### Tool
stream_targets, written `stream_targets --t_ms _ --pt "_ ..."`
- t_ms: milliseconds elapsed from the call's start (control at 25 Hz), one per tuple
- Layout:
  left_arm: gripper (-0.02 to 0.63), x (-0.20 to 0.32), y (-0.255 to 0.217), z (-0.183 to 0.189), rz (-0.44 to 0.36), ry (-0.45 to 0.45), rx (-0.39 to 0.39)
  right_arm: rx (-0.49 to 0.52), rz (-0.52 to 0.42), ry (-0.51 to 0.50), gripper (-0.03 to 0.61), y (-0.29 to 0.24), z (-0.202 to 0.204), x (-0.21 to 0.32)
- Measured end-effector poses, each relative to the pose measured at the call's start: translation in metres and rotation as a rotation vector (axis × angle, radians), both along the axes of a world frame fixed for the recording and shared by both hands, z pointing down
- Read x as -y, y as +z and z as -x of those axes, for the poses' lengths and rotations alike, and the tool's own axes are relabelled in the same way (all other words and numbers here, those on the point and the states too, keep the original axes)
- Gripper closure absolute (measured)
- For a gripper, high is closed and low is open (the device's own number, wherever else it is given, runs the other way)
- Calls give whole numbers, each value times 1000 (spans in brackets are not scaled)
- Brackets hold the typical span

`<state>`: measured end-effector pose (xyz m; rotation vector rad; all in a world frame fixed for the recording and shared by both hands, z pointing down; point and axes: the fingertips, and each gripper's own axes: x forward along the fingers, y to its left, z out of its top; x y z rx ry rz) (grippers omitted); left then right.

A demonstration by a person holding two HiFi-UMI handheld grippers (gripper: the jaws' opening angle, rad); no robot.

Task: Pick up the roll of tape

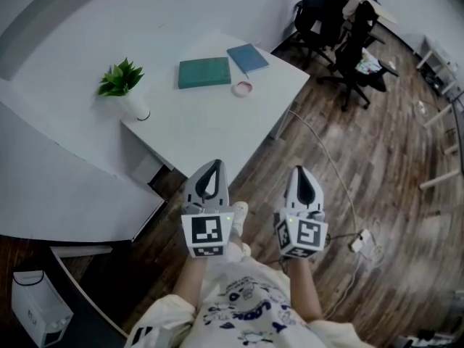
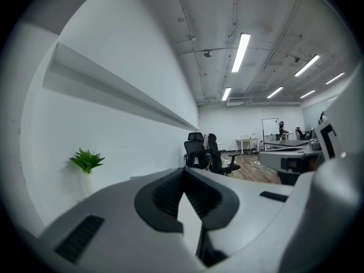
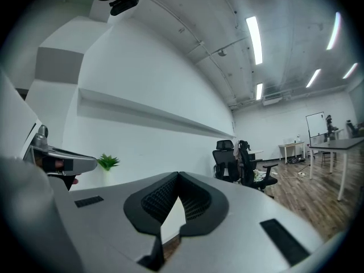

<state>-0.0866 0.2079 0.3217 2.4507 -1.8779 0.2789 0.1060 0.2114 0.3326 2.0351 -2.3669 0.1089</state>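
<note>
Starting at the far left of the white table [image 1: 210, 133]: a potted plant [image 1: 122, 82] near the corner, well apart from everything else. Next along, a teal book [image 1: 204, 72] lying flat, then a blue book [image 1: 247, 58] just beside it. Tucked just off the teal book's near right corner, below the blue one: the roll of tape [image 1: 244, 88], lying flat with its hole facing up (so no long axis to line up with, only a ring to pinch by its wall). Closer in, held out short of the table's near edge: left gripper [image 1: 215, 164], jaws pressed together with nothing between them, and in its own view only the plant and distant office chairs [image 2: 199, 152] past the tips. To its right, out over the wooden floor [image 1: 377, 143]: right gripper [image 1: 301, 170], likewise closed tip to tip and empty. As for the tape's bearing: ahead of both grippers and well apart from either, roughly between their two lines, somewhat nearer the left one by the look of it. Absent from both gripper views, probably hidden below the jaw bodies. Needed next, most likely: parting the jaws, then reaching forward and down across the table's near half. Probably the left hand's job, though open to either.
</note>
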Motion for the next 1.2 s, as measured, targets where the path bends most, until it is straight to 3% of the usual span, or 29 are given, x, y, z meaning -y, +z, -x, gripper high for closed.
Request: stream_targets --t_ms 280,880,1200 --pt "612 51 13 -18 20 14 -2 2 16 25 578 12 -21 42" --pt "612 238 17 -47 32 54 -19 -22 5 32 578 1 -42 224" --pt "612 288 36 -47 85 58 -17 -30 36 22 578 14 -40 275"
